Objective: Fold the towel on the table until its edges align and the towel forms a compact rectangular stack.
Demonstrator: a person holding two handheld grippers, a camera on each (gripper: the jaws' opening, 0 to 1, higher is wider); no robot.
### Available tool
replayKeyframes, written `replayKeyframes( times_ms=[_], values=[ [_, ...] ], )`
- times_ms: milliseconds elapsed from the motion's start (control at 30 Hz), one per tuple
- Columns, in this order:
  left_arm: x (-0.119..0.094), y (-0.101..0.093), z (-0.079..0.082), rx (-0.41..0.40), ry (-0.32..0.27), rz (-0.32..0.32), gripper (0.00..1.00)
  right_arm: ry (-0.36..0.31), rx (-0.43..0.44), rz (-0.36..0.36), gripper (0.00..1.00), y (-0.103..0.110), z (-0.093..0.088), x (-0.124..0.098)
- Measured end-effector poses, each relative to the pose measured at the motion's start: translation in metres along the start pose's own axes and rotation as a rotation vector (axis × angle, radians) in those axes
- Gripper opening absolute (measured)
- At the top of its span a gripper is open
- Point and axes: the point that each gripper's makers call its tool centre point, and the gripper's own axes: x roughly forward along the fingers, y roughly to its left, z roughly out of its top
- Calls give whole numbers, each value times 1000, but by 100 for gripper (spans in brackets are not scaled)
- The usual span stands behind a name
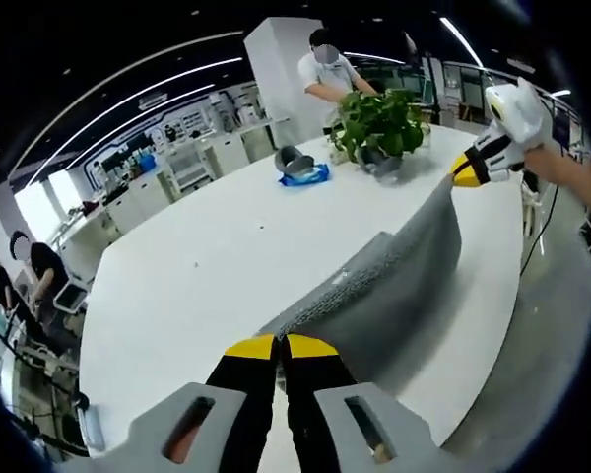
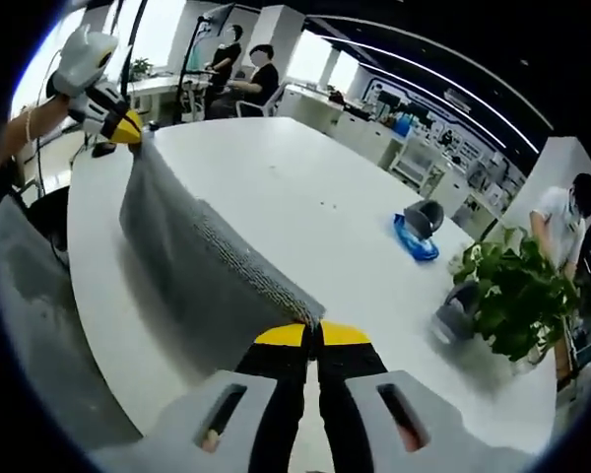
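Observation:
A grey towel (image 1: 394,286) hangs stretched above the white table (image 1: 217,246), held up by two corners. My left gripper (image 1: 280,345) is shut on its near corner in the left gripper view, where my right gripper (image 1: 465,173) pinches the far corner. From the right gripper view the same towel (image 2: 197,251) runs from my right gripper (image 2: 312,335), shut on one corner, up to my left gripper (image 2: 130,129) at the other. The lower part of the towel drapes down toward the table's edge.
A potted green plant (image 1: 379,123) and a blue and grey object (image 1: 300,168) stand at the far end of the table. A person in white (image 1: 327,71) stands behind the plant. Seated people (image 2: 241,74) and shelving line the room's sides.

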Motion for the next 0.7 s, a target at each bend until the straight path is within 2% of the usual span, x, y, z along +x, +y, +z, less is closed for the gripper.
replayKeyframes(
  times_ms=[267,533,700],
  values=[
    [34,13,-1,-12,12,4,3,7,5,-21,0,-13,0,37],
    [79,12,-25,-10,76,-11,3,74,31,16,1,-11,-27,83],
    [100,10,-39,-13,108,-12,3,112,43,25,1,-8,-41,105]
  ],
)
